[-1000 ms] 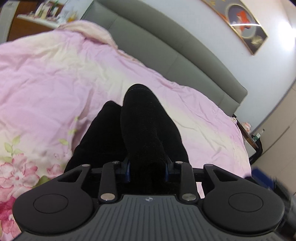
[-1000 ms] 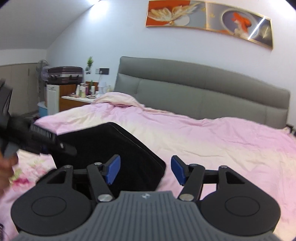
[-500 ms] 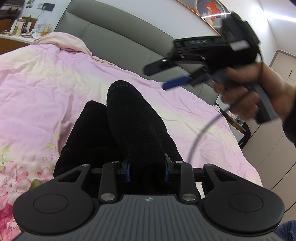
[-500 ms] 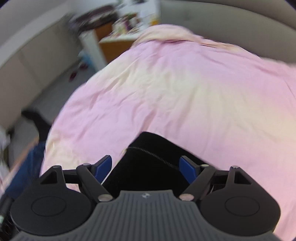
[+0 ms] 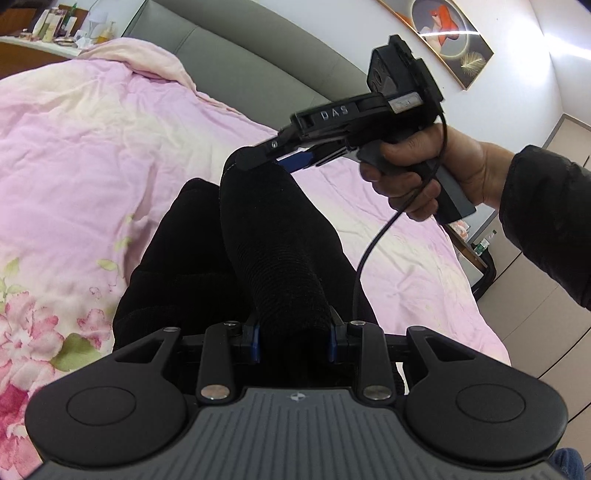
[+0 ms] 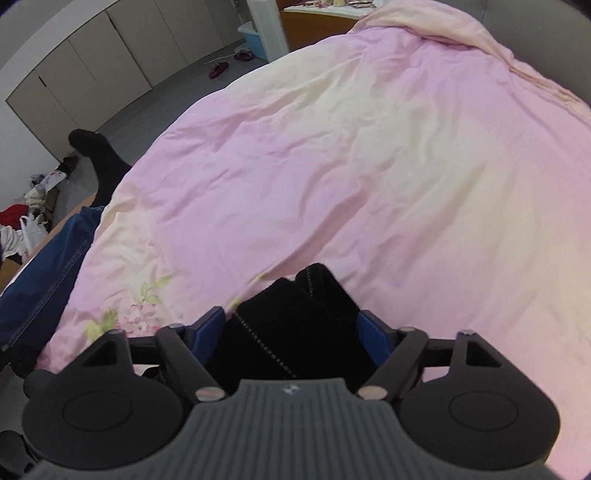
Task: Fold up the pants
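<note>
The black pants lie on the pink bedspread, one end lifted. My left gripper is shut on the near end of their raised ribbed waistband. My right gripper, held in a hand, reaches the waistband's far end from the right. In the right wrist view the right gripper is open, with the black pants between its blue pads. The jaws stand wide on both sides of the cloth and have not closed.
A grey headboard runs behind the bed. A nightstand with bottles stands at the far left. In the right wrist view a person's leg in blue jeans is at the bed's left edge, with cabinets and clutter on the floor.
My right gripper swung in from the right and came down over the far end of the lifted waistband. The cloth now sits between its open jaws. My left gripper kept its hold.
</note>
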`<move>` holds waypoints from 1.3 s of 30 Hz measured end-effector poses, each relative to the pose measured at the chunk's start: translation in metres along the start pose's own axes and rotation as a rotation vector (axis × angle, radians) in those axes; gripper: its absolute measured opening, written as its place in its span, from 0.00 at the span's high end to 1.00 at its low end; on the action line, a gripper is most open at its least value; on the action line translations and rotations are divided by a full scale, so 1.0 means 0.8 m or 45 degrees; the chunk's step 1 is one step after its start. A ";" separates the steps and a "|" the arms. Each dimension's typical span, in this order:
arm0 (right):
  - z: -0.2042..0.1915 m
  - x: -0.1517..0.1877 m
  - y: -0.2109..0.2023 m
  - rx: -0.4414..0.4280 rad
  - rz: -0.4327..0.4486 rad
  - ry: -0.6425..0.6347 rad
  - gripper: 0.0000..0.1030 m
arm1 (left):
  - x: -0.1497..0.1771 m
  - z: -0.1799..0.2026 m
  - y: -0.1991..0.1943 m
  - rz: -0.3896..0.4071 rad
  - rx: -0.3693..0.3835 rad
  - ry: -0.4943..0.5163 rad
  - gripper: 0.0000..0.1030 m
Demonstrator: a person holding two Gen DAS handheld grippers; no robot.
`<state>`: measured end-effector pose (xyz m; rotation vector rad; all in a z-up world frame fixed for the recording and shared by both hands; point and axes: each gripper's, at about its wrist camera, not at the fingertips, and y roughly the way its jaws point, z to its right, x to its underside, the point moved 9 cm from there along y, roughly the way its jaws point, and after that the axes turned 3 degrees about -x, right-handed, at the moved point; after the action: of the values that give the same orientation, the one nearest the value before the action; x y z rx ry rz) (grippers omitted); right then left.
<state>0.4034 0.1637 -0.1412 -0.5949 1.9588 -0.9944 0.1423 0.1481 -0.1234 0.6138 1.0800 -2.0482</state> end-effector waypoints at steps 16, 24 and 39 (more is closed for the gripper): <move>-0.052 0.027 -0.169 -0.150 0.393 0.072 0.78 | -0.047 0.048 -0.067 0.090 0.139 -0.013 0.66; -0.065 -0.046 -0.031 -0.002 0.151 0.094 0.78 | -0.026 -0.105 -0.035 -0.071 0.034 -0.511 0.66; -0.044 -0.028 0.069 0.237 0.232 0.104 0.55 | 0.008 -0.157 -0.011 -0.123 -0.158 -0.516 0.43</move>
<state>0.3836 0.2256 -0.1641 -0.2700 1.9256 -1.0846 0.1406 0.2551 -0.1904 0.0767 0.9970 -2.0507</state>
